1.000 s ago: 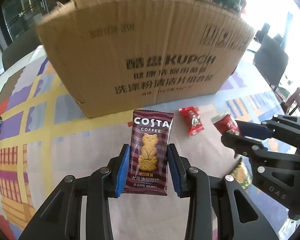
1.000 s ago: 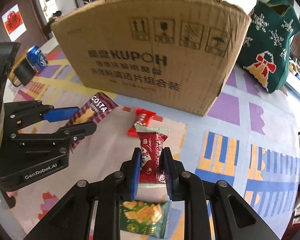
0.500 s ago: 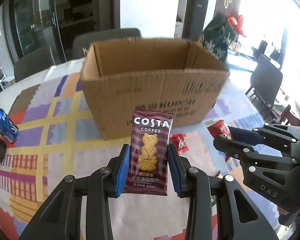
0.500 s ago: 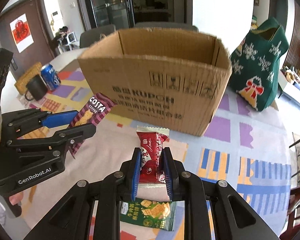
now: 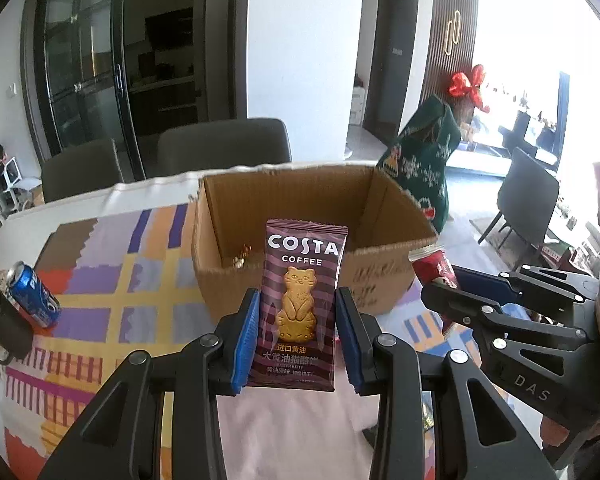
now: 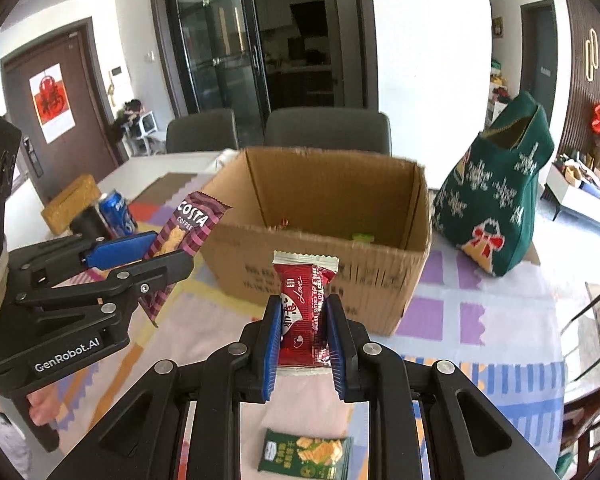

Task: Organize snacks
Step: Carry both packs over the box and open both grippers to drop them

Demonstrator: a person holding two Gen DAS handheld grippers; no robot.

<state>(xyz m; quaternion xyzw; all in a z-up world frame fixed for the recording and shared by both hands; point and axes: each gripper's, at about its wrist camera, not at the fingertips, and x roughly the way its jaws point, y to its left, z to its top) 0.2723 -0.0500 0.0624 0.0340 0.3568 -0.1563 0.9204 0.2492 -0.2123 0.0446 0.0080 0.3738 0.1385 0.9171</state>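
Costa biscuit packet [image 5: 300,304] clamped upright in left hand-held gripper [image 5: 298,336], held before open cardboard box [image 5: 300,216]. Red candy packet [image 6: 303,312] pinched in right hand-held gripper [image 6: 302,344]. Green cracker packet [image 6: 305,456] left on counter [image 6: 480,320].

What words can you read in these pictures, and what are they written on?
"COSTA COFFEE": purple cookie packet held in the left tool.
"love": red candy packet held in the right tool.
"GenRobot.AI": left tool's side.
"DAS": right tool's side.
Cardboard box print, green cracker packet, blue can: too blurred or small.
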